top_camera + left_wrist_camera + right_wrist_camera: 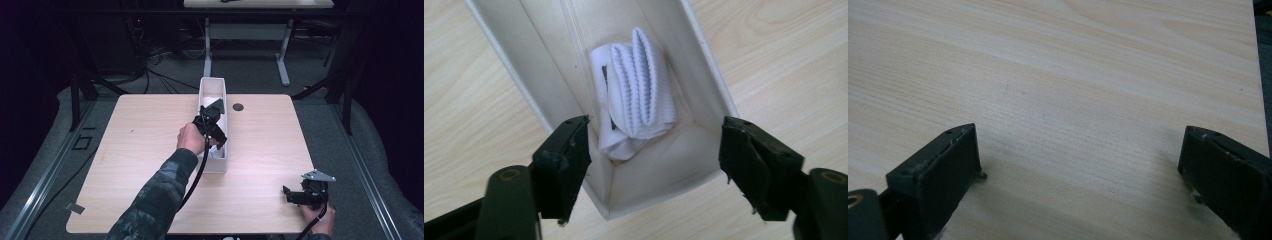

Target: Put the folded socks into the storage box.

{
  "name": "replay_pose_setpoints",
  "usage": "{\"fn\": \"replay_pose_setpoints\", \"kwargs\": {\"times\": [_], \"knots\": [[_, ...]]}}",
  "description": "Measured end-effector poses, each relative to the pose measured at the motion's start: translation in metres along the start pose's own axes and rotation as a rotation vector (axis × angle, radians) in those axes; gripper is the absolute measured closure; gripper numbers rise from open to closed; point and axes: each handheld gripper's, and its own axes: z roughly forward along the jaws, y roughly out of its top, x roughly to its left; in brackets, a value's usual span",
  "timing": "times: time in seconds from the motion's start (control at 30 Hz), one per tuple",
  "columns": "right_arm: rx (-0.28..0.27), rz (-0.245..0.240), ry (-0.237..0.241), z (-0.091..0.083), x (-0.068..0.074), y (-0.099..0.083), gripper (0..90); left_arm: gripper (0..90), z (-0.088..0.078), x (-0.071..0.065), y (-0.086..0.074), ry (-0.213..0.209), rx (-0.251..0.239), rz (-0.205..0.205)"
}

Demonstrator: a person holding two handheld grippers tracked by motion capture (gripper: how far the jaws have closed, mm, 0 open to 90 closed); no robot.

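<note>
A long, narrow white box point(200, 97) stands on the middle of the wooden table point(150, 150). In its near end lies a rolled white ribbed sock point(636, 95), loose against the left wall point(539, 65). My left gripper point(216, 142) hangs over that end, pointing down into the box. In the left gripper view its jaws point(655, 150) stand open on either side of the box's end, touching nothing, with the sock below and beyond them. My right gripper point(287, 195) rests near the front right corner of the table. Its jaws point(1080, 165) are open over bare wood point(1073, 75).
A dark round cable hole point(238, 107) sits in the tabletop just right of the box's far half. Broad bare wood lies left and right of the box. Beyond the table, cables cross the floor below another desk point(260, 4).
</note>
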Motion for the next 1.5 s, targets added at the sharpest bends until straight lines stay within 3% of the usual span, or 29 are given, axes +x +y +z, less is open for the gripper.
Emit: {"fn": "replay_pose_setpoints", "kwargs": {"times": [0.27, 0.53, 0.97, 1.5], "knots": [[-0.001, 0.001, 0.001, 0.0, 0.0, 0.0, 2.4, 14.7, -0.016, 0.007, -0.01, -0.012, -0.047, 0.012], [-0.001, 0.002, 0.0, 0.0, 0.0, 0.0, 2.4, 1.0, -0.033, 0.024, -0.025, -0.028, -0.131, -0.006], [-0.002, 0.005, 0.0, 0.0, 0.0, 0.0, 2.4, 0.0, -0.046, 0.053, -0.061, -0.049, -0.236, -0.014], [-0.004, 0.006, -0.001, 0.0, 0.0, 0.0, 2.4, 0.0, -0.054, 0.081, -0.122, -0.034, -0.34, -0.01]]}}
